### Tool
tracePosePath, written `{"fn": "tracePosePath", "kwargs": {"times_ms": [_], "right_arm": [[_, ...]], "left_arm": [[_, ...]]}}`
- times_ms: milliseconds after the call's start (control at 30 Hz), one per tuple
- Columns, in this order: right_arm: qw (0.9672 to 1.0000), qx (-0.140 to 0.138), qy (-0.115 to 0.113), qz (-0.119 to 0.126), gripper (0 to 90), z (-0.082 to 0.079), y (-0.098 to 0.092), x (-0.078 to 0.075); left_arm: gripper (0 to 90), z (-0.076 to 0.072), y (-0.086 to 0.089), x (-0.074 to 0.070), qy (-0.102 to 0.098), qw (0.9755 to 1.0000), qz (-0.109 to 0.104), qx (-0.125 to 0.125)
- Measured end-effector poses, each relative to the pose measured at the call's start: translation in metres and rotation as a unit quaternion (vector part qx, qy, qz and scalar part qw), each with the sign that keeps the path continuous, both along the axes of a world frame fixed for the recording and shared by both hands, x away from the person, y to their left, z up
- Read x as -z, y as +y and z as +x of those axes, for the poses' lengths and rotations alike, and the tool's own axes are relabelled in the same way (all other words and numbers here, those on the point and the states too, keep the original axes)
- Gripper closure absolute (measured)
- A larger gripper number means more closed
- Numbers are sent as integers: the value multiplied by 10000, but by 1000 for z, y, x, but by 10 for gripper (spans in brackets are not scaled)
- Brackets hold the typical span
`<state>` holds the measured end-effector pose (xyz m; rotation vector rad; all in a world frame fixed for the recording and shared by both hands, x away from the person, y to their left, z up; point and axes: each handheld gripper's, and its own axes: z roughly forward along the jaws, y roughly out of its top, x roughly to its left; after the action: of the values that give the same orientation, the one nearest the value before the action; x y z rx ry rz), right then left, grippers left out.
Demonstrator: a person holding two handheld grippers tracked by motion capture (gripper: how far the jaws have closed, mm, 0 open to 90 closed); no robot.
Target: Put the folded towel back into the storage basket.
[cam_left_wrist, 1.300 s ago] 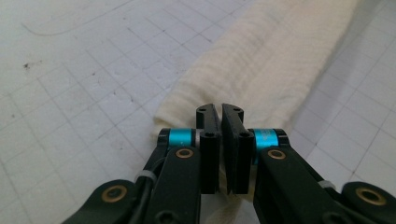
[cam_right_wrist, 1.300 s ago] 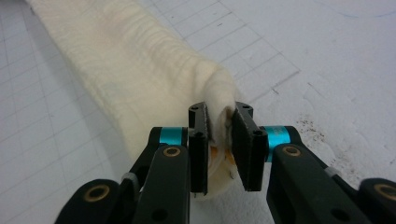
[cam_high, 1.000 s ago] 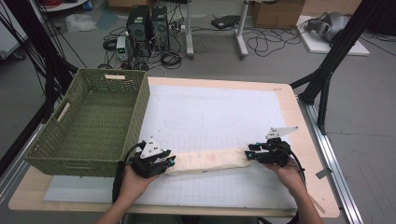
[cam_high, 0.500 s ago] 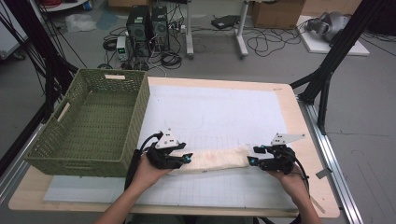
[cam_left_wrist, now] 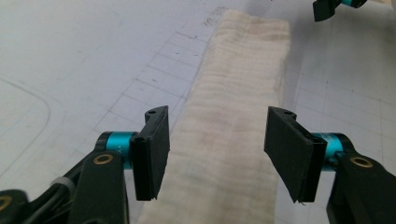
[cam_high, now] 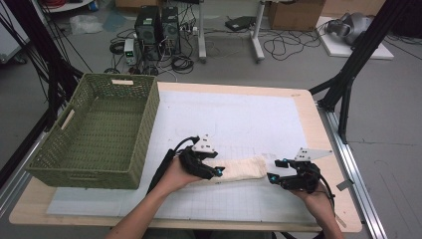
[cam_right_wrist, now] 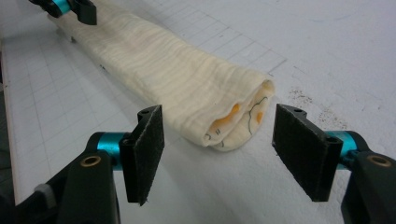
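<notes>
Lying rolled on the white gridded table mat [cam_high: 239,124], one cream ribbed-cloth roll [cam_high: 239,169] sits between two grippers.
The left gripper [cam_left_wrist: 215,144] straddles one end, the right gripper [cam_right_wrist: 219,149] faces the other; both jaws stand apart, just opening, pads clear. One green woven basket [cam_high: 99,129] stands left.

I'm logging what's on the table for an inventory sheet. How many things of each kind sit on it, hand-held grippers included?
Rolled cream cloth: 1
Green woven basket: 1
White grid mat: 1
Hand-held grippers: 2, the left gripper and the right gripper
Total: 5
</notes>
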<state>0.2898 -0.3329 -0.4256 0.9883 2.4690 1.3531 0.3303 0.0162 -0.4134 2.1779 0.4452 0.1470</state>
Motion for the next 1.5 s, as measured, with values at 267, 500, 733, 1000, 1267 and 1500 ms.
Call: {"fn": "tracePosePath", "kwargs": {"times_ms": [267,500,733,1000,1267,1500], "right_arm": [[10000,73,-2,40,308,-1,-2,0],[10000,20,-31,-45,305,-4,0,1],[9999,-28,-53,-83,304,-6,2,1],[10000,31,-75,-51,298,-8,-1,0],[9999,35,-122,-50,298,-9,-1,-2],[9999,70,-107,-31,298,-8,-2,-2]], "left_arm": [[363,7,-9,15,221,9994,250,127],[326,5,-16,24,299,9974,604,271],[295,4,-17,25,228,9971,640,340],[336,1,-17,26,-24,9965,756,350],[510,4,-15,25,-144,9969,746,197],[608,6,-15,25,-185,9970,733,151]]}}
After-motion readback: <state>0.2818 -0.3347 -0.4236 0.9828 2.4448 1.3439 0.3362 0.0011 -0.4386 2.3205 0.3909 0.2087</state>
